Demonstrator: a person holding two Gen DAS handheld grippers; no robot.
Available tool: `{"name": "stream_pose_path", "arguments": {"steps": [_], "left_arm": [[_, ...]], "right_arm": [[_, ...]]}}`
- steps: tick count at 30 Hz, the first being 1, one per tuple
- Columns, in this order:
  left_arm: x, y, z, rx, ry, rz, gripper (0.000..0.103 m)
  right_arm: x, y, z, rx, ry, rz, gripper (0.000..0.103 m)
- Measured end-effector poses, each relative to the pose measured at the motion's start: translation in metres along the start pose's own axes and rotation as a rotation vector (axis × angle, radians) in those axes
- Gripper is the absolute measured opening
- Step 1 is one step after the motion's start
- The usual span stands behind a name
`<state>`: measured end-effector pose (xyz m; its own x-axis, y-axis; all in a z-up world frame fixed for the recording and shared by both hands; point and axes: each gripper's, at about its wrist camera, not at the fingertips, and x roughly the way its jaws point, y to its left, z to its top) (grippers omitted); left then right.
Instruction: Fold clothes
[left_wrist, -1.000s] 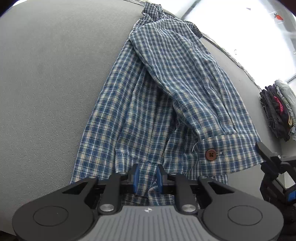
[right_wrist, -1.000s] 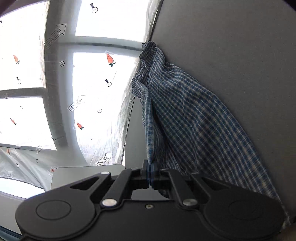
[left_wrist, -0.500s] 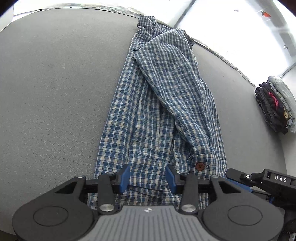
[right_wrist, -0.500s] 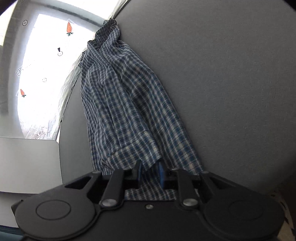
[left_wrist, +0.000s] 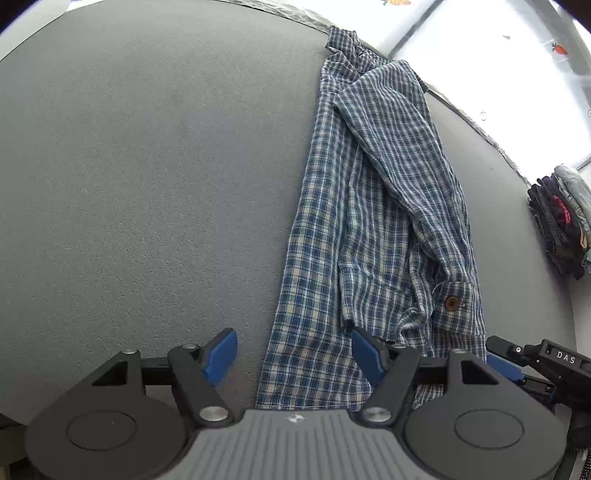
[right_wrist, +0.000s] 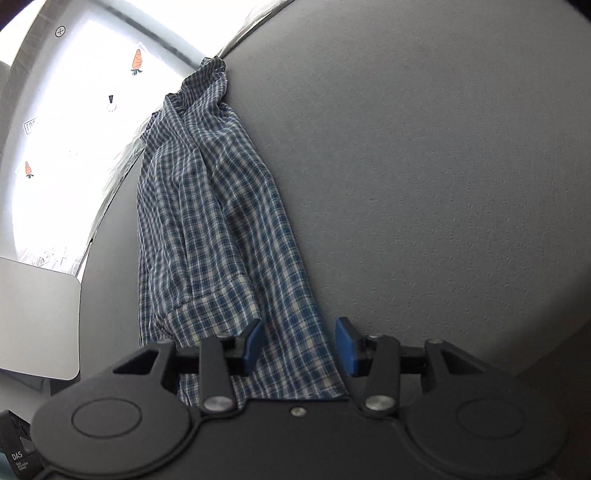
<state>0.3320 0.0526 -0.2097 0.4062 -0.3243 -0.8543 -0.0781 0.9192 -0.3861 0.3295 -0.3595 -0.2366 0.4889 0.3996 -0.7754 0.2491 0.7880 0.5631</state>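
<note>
A blue-and-white plaid shirt (left_wrist: 373, 221) lies folded into a long narrow strip on the grey table (left_wrist: 147, 166), reaching to the far edge. A sleeve cuff with a brown button (left_wrist: 451, 303) lies on top near me. My left gripper (left_wrist: 293, 354) is open and empty, its jaws wide over the shirt's near left edge. The shirt also shows in the right wrist view (right_wrist: 210, 229). My right gripper (right_wrist: 299, 345) is open and empty, its jaws straddling the shirt's near end. The right gripper's tip shows at the left view's right edge (left_wrist: 506, 363).
A pile of dark and coloured clothes (left_wrist: 561, 225) sits at the table's far right. A bright window with carrot stickers (right_wrist: 66, 110) lies beyond the table's far edge. A flat grey panel (right_wrist: 37, 317) is at the right view's left.
Both grippers were shut on the shirt's near end a second ago; both have opened and let it go. The shirt now lies flat on the table. Both grippers have drawn back slightly.
</note>
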Motion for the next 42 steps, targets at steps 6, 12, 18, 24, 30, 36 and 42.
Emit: {"name": "stream_pose_path", "arguments": {"steps": [6, 12, 18, 24, 30, 36, 42], "left_arm": [[0.008, -0.013, -0.009, 0.108, 0.030, -0.023, 0.046], [0.011, -0.023, -0.014, 0.233, 0.057, -0.014, 0.005], [-0.003, -0.020, -0.006, 0.160, 0.021, -0.074, 0.001], [-0.038, -0.021, 0.022, 0.053, -0.106, -0.182, 0.001], [-0.049, -0.030, 0.046, -0.013, -0.198, -0.230, 0.000], [-0.051, -0.037, 0.076, -0.047, -0.263, -0.260, 0.000], [-0.040, -0.043, 0.106, -0.054, -0.280, -0.257, 0.000]], "right_arm": [[0.001, 0.014, -0.012, -0.186, 0.045, -0.007, 0.042], [0.004, 0.018, -0.014, -0.266, 0.097, -0.015, 0.004], [-0.007, 0.000, -0.009, -0.083, 0.086, 0.128, 0.001], [-0.038, -0.001, 0.010, 0.068, -0.009, 0.352, 0.001], [-0.045, 0.005, 0.029, 0.144, -0.077, 0.440, 0.001], [-0.042, -0.002, 0.050, 0.246, -0.133, 0.509, 0.001], [-0.026, -0.006, 0.076, 0.308, -0.160, 0.543, 0.001]]}}
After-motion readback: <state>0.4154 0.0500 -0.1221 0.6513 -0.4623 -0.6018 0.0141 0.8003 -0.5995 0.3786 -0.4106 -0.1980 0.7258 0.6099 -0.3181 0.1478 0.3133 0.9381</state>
